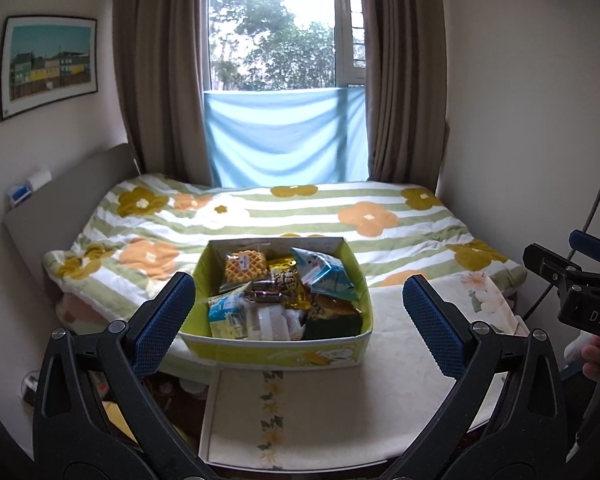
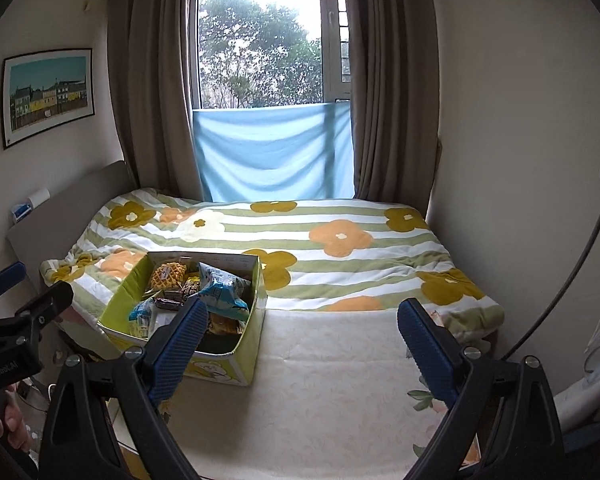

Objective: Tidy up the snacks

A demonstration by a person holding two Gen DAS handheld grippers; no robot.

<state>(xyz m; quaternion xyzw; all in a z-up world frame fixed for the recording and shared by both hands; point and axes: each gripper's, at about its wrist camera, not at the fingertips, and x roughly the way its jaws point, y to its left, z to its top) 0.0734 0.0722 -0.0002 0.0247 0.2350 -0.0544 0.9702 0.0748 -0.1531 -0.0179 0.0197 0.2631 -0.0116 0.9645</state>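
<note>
A green and white cardboard box stands on the near corner of the bed, filled with several snack packs: a waffle pack, a light blue bag, a yellow pack. My left gripper is open and empty, held in front of the box. In the right wrist view the box sits to the left, with the waffle pack and blue bag inside. My right gripper is open and empty over the bare cream sheet, right of the box.
The bed carries a green-striped flower blanket behind the box and a cream sheet in front. A headboard stands at left, curtains and a window behind. A black cable hangs at right.
</note>
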